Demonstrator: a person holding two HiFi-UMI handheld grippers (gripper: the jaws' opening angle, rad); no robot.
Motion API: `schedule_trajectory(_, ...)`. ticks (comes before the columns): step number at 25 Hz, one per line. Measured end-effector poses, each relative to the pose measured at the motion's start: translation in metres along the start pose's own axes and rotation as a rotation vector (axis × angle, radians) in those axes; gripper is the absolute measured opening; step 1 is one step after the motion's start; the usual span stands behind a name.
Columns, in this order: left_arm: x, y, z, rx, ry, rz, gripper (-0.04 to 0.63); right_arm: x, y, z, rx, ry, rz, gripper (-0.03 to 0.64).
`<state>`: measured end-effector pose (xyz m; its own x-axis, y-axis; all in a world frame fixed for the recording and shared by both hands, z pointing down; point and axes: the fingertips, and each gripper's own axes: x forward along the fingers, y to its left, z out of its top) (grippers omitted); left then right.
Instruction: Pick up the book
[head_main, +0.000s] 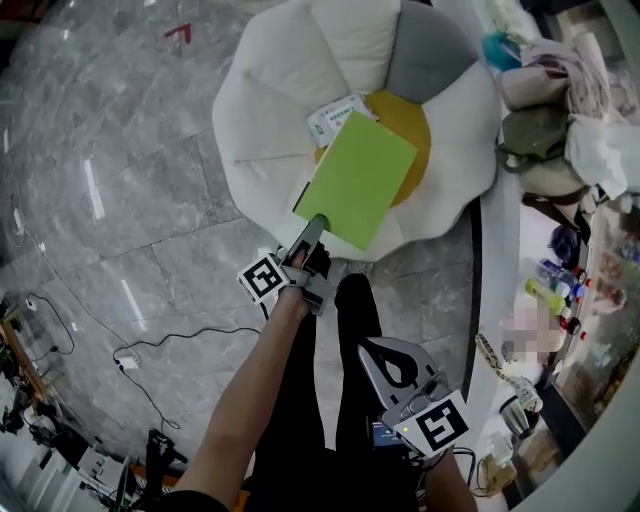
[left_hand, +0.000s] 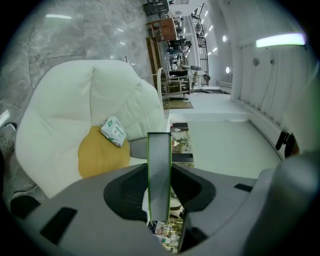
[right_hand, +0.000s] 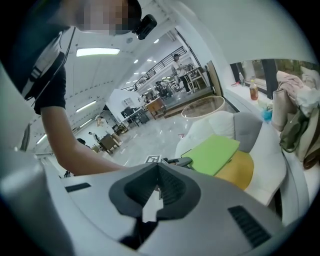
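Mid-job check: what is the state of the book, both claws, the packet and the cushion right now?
Book: gripped by one edge, held above the cushion.
Left claw: shut on the book.
Right claw: shut, nothing between its jaws.
Packet: lying on the cushion's yellow centre, touched by neither claw.
Cushion: lying flat, with the packet on it.

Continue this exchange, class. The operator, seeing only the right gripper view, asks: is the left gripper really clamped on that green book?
Observer: Yes; the left gripper view shows the book edge-on, pressed between the left gripper's jaws.
Operator: Anything hidden behind it?
Observer: A white packet lies on the cushion's yellow centre.
Operator: Where is my gripper?
Observer: The head view shows the right gripper low beside the person's dark trouser legs, off the cushion.
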<state>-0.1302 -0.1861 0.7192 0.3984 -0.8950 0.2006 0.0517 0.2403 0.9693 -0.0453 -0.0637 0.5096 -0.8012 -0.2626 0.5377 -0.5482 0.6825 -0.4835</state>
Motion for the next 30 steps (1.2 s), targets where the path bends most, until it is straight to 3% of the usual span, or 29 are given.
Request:
schedule_trajectory(17, -0.033, -0.160, -0.049, 0.026, -0.027, -0.057, 0.149, -0.098, 0.003, 0.103, -0.127, -0.146, -0.070, 0.015)
schedule_trajectory(30, -0.063, -0.259, -0.069, 0.044, -0.087, -0.132, 0.149, -0.149, 0.013, 0.169, -0.182, -0.260, -0.054, 0.015)
